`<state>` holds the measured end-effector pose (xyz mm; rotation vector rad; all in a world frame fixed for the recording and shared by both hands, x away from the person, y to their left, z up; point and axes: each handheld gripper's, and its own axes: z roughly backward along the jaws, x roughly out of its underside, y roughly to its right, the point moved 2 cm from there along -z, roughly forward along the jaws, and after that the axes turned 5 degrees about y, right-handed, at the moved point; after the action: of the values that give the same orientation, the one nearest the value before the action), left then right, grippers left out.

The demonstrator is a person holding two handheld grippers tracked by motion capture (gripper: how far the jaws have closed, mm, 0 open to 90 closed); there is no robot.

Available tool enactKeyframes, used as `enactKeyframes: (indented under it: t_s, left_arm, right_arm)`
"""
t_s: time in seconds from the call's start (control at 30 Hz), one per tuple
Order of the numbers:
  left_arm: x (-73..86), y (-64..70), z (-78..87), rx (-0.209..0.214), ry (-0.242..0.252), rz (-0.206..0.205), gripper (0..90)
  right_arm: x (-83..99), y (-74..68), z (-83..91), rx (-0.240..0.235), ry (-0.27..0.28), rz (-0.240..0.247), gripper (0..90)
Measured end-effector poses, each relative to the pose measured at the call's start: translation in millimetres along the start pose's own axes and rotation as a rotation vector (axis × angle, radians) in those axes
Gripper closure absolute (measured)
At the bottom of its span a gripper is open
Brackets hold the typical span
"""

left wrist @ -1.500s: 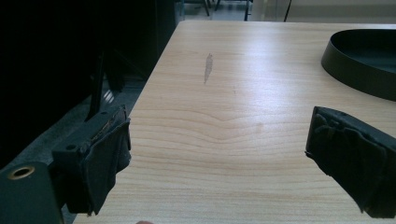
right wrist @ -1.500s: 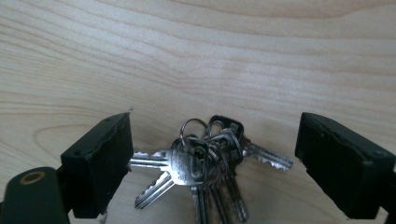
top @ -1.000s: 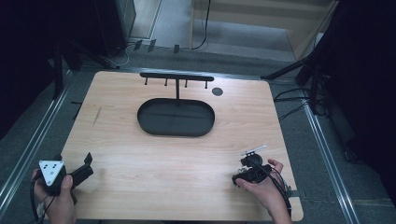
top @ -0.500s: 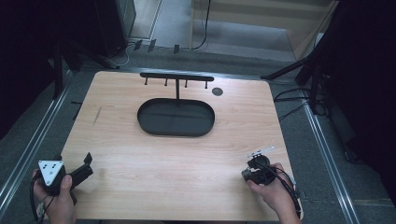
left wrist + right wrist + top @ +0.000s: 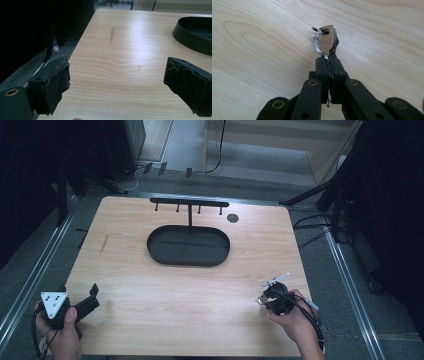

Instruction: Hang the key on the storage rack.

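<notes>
Keys, small, silver and metal, strung on a thin wire ring (image 5: 325, 41), stand pinched by their blades in the right gripper (image 5: 329, 61), whose two black jaws are pressed together on them just above the pale wooden table (image 5: 165, 305). Seen from the high view, the right gripper (image 5: 270, 296) sits well to the near right of the black oval metal tray (image 5: 188, 245), close to the table's near right corner, with the key bunch jutting from its tip. The left gripper (image 5: 86, 306) rests well to the near left of that tray, its padded jaws spread wide with nothing between them, as the left gripper view confirms (image 5: 117, 82).

The bunch looks light, rigid and hard, likely slick against the worn pads, and the loose keys may swing on the ring and twist in the grasp. A hold across the flat faces of the blades, as now, seems the surest. The tray's black hook bar (image 5: 189, 202) rises at the far side of the tray, with a small dark round hole (image 5: 232, 217) to the far right of the tray
</notes>
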<state>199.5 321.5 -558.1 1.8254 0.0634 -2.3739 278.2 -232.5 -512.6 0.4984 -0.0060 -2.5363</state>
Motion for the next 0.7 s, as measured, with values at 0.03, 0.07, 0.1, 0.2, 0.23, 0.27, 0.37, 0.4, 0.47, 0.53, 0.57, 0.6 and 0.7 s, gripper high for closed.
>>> enactKeyframes:
  t_s: [0.03,0.07,0.1,0.2,0.23,0.27,0.37,0.4,0.47,0.53,0.57,0.6,0.7]
  left_arm:
    - [-0.1,-0.3,-0.1,0.001,-0.002,0.002,7.0]
    - [-0.1,-0.5,-0.1,0.0,-0.002,0.003,7.0]
    - [-0.1,-0.5,-0.1,0.0,-0.002,0.003,7.0]
    - [-0.1,-0.9,-0.4,0.0,-0.002,0.009,7.0]
    - [-0.1,-0.9,-0.4,0.0,-0.002,0.009,7.0]
    - [-0.1,-1.1,-0.4,-0.001,-0.003,0.011,7.0]
    - [-0.1,-1.6,-0.6,-0.001,-0.004,0.017,7.1]
    - [-0.1,-1.6,-0.6,-0.001,-0.004,0.017,7.0]
    - [-0.1,-1.7,-0.7,-0.003,-0.005,0.019,7.0]
    - [-0.2,-1.4,-0.8,-0.006,-0.006,0.018,7.1]
    - [-0.2,-1.4,-0.7,-0.006,-0.006,0.017,7.1]
    - [-0.2,-1.4,-0.7,-0.006,-0.006,0.017,7.1]
    - [-0.2,-1.5,-0.6,-0.011,-0.006,0.017,7.0]
  right_arm:
    - [-7.0,-0.6,4.9,0.008,0.003,0.031,87.8]
    - [-9.5,-0.9,7.1,0.012,0.003,0.035,87.8]
    - [-9.5,-0.9,7.1,0.012,0.003,0.035,87.8]
    - [-24.9,-1.0,18.1,0.027,0.004,0.074,87.8]
    - [-24.9,-1.0,18.1,0.027,0.004,0.074,87.8]
    - [-34.6,-1.0,24.6,0.041,0.007,0.087,87.8]
    - [-47.1,-1.4,32.9,0.052,0.009,0.102,87.8]
    - [-47.1,-1.4,32.9,0.052,0.009,0.102,87.8]
    - [-62.2,-3.2,41.4,0.06,0.017,0.106,87.8]
    - [-72.8,-5.1,46.1,0.066,0.023,0.113,87.8]
    - [-78.0,-6.2,48.0,0.072,0.024,0.117,87.9]
    - [-83.3,-7.2,49.6,0.073,0.027,0.12,87.9]
    - [-99.6,-10.9,53.5,0.074,0.033,0.126,87.9]
